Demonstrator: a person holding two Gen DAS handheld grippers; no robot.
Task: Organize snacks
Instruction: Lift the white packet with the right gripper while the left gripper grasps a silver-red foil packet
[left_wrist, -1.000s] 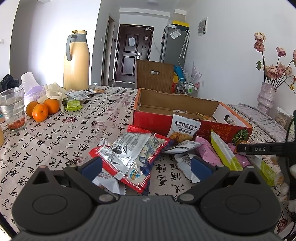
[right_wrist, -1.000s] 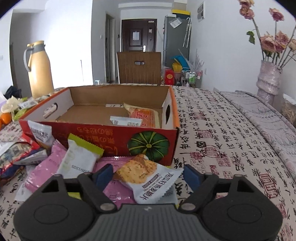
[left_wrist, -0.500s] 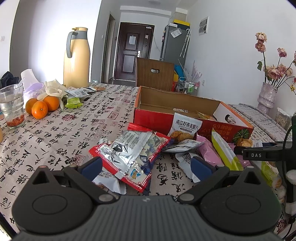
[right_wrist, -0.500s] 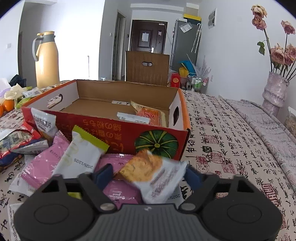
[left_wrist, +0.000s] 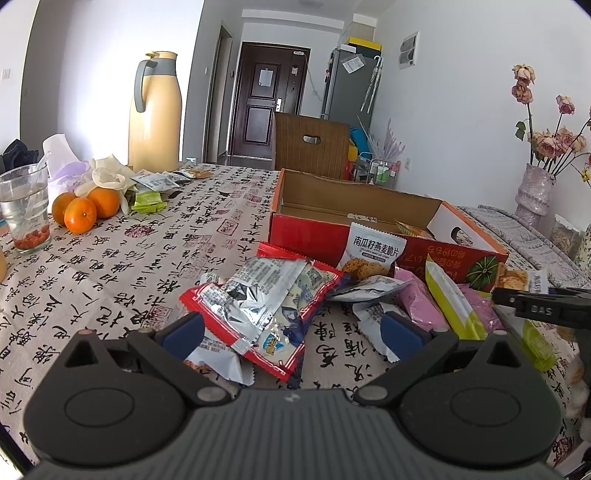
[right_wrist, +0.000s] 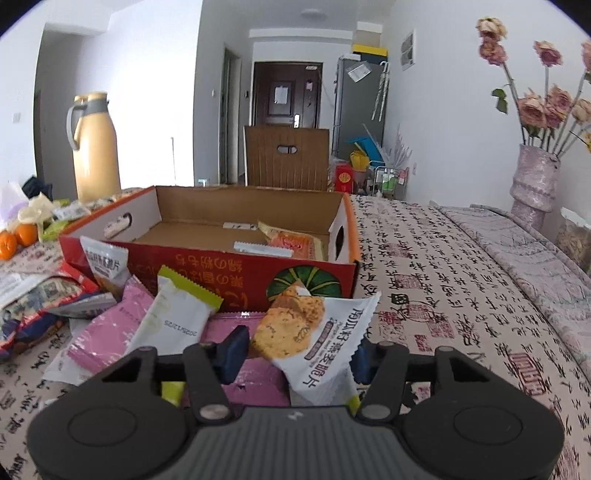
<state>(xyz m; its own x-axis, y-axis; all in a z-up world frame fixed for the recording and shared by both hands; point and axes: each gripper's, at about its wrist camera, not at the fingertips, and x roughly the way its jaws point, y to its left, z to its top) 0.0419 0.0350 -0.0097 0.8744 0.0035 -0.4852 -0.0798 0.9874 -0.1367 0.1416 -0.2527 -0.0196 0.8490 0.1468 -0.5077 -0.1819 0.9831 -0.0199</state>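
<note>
A red cardboard box (right_wrist: 221, 275) stands open on the table, with two snack packets (right_wrist: 291, 242) inside; it also shows in the left wrist view (left_wrist: 314, 236). My right gripper (right_wrist: 299, 354) is shut on a white oat crisp packet (right_wrist: 314, 332), held above the pile in front of the box. A pile of packets lies there: pink (right_wrist: 107, 332), green-topped white (right_wrist: 173, 317), red and silver (left_wrist: 266, 306). My left gripper (left_wrist: 291, 332) is open just above the red and silver packets. The right gripper's finger (left_wrist: 535, 306) shows at the left view's right edge.
A yellow thermos (left_wrist: 155, 114), oranges (left_wrist: 85, 210), a glass of water (left_wrist: 24, 210) and small packets (left_wrist: 155, 182) stand on the table's far left. A vase of dried roses (right_wrist: 535, 184) stands at the right. A wooden chair (right_wrist: 286, 158) is behind the box.
My right gripper has closed on the white oat crisp packet and lifted it off the pile. The left gripper has stayed open over the red and silver packets.
</note>
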